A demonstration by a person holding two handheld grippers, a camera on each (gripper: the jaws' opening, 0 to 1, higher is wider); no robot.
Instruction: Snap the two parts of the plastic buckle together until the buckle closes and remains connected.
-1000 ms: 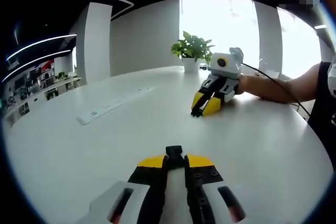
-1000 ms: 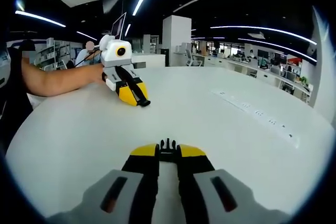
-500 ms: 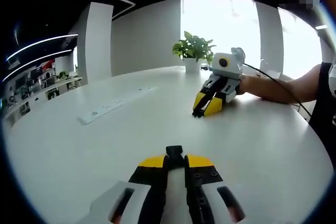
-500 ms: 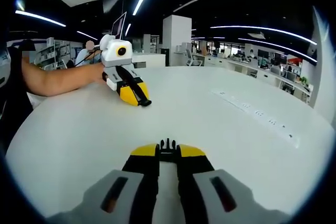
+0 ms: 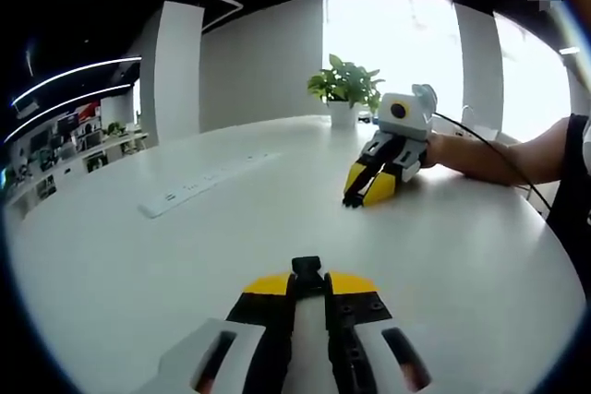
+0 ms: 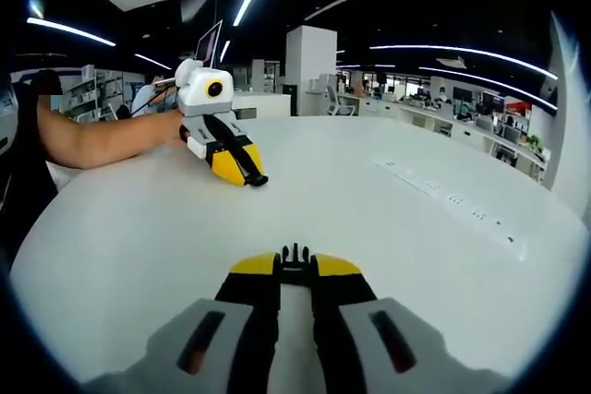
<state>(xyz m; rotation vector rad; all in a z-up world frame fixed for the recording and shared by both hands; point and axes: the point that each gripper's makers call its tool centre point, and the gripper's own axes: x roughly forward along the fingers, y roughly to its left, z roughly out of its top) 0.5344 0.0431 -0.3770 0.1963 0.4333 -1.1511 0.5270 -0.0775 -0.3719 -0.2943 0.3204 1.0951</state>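
Left tool (image 5: 307, 276) clamped on a black buckle part (image 5: 307, 267) at its tips, right tool (image 6: 295, 263) pinching the pronged buckle part (image 6: 295, 254), both low over the white surface (image 5: 185, 256), well apart, power strip (image 5: 199, 186) and potted plant (image 5: 345, 89) beyond

We're seeing a big white round table (image 5: 138, 283) carrying everything; the top is lying smooth and glossy, its edge curving past the back.

A long white power strip (image 5: 199, 185) is lying flat on it, running diagonally w/ sockets along its length. In the right gripper view it's sitting toward the right side of the table (image 6: 111, 256), strip (image 6: 452, 202) well apart from anything else.

A potted plant (image 5: 344, 91) in a white pot is standing upright nr the far edge, by the window.

We're noting a forearm (image 5: 485, 156) resting on the tabletop at the right.
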